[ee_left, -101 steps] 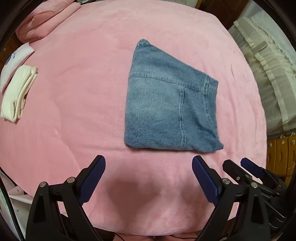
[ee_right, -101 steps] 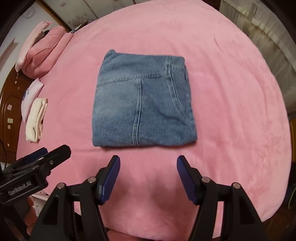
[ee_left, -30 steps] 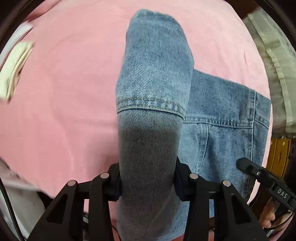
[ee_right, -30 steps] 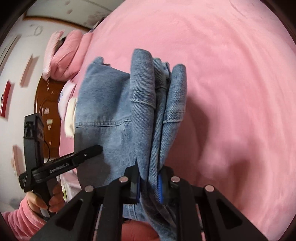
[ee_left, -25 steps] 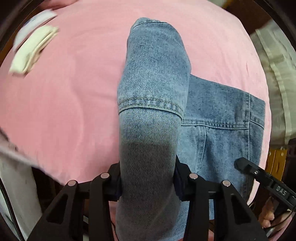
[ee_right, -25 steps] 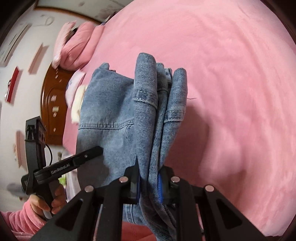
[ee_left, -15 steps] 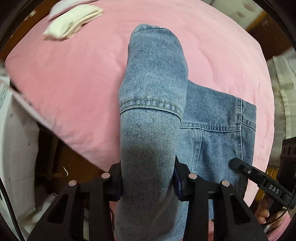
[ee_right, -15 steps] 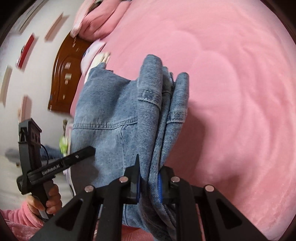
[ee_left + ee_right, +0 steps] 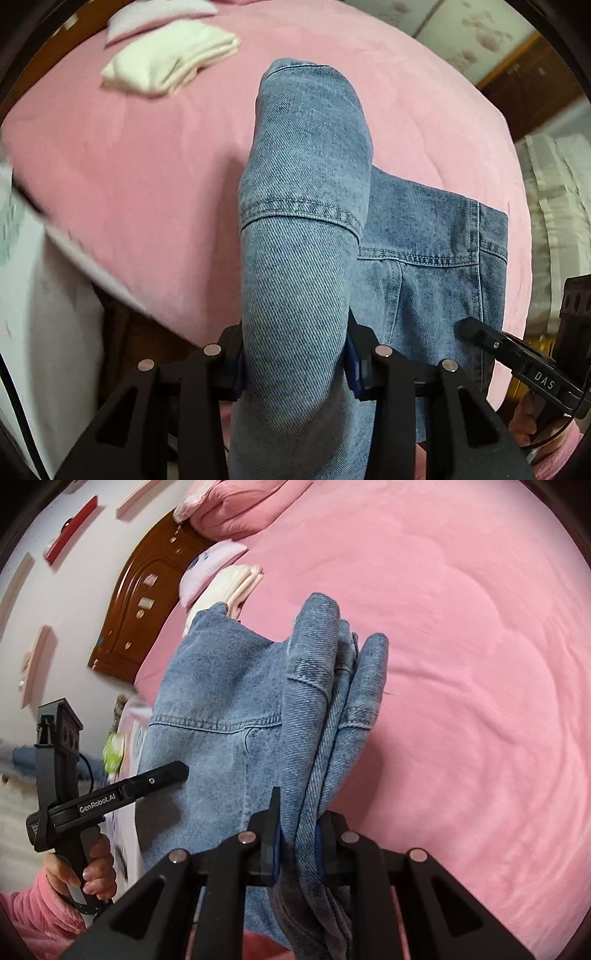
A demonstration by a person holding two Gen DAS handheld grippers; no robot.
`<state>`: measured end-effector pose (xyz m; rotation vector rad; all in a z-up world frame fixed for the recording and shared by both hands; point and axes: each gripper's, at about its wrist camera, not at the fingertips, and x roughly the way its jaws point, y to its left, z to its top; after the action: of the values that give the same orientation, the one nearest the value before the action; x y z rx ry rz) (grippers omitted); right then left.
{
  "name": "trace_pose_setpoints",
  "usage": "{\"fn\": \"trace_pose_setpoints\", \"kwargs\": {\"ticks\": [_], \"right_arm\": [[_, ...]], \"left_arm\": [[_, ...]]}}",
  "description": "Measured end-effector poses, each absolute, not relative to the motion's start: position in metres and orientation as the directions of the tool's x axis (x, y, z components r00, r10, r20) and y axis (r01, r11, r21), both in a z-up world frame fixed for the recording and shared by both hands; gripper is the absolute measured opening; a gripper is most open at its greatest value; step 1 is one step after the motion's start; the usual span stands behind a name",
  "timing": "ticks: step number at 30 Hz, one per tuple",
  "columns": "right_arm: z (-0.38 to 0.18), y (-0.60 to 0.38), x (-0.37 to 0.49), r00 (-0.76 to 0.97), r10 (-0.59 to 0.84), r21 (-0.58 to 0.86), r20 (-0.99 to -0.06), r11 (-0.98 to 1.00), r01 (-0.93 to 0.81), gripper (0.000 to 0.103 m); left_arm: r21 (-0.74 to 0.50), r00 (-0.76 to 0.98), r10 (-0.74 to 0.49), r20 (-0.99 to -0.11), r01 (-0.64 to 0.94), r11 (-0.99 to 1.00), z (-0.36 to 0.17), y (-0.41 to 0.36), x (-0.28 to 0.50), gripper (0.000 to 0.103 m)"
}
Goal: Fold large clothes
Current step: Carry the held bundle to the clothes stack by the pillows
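The folded blue jeans (image 9: 306,192) hang in the air above the pink bed (image 9: 140,147), held at two edges. My left gripper (image 9: 295,363) is shut on a thick rolled fold at one side. My right gripper (image 9: 297,836) is shut on several stacked denim layers of the jeans (image 9: 221,701) at the other side. In the left wrist view the right gripper's black arm (image 9: 517,365) shows at the lower right. The right wrist view shows the left gripper's body (image 9: 110,794) in a hand with a pink sleeve (image 9: 40,912).
A folded cream garment (image 9: 173,59) and a pale pink one (image 9: 155,14) lie near the bed's edge, beside pink pillows (image 9: 247,506) and a brown wooden headboard (image 9: 144,587). White furniture (image 9: 44,314) stands below the bed edge. Cream curtains (image 9: 554,206) hang at right.
Both grippers, open in front of the flat folded jeans earlier, now grip them. Over the last second the lifted jeans travelled toward the bed edge with the cream garment.
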<state>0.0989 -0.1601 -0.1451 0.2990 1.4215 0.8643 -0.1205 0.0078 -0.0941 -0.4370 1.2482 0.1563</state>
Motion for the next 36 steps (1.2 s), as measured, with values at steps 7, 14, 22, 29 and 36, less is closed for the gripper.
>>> {"fn": "trace_pose_setpoints", "kwargs": {"ticks": [7, 14, 22, 29, 36], "right_arm": [[-0.103, -0.041, 0.102, 0.052, 0.7, 0.667, -0.712, 0.698, -0.259, 0.013], [-0.073, 0.096, 0.157, 0.073, 0.774, 0.735, -0.629, 0.622, -0.27, 0.013], [-0.036, 0.241, 0.23, 0.102, 0.822, 0.746, -0.561, 0.555, -0.367, 0.013], [-0.046, 0.328, 0.292, 0.136, 0.858, 0.786, -0.495, 0.509, -0.352, 0.013], [-0.102, 0.394, 0.333, 0.201, 0.814, 0.746, -0.545, 0.58, -0.327, 0.013]], "left_arm": [[-0.181, 0.376, -0.089, -0.922, -0.216, 0.959, -0.047, 0.145, -0.074, 0.038], [-0.044, 0.429, 0.056, -0.902, -0.219, 0.975, 0.007, 0.261, -0.008, 0.038], [0.083, 0.485, 0.196, -0.852, -0.244, 0.966, 0.072, 0.359, 0.074, 0.037], [0.109, 0.487, 0.21, -0.848, -0.228, 0.968, 0.052, 0.441, 0.158, 0.037], [0.108, 0.472, 0.175, -0.864, -0.165, 0.98, -0.03, 0.5, 0.235, 0.038]]}}
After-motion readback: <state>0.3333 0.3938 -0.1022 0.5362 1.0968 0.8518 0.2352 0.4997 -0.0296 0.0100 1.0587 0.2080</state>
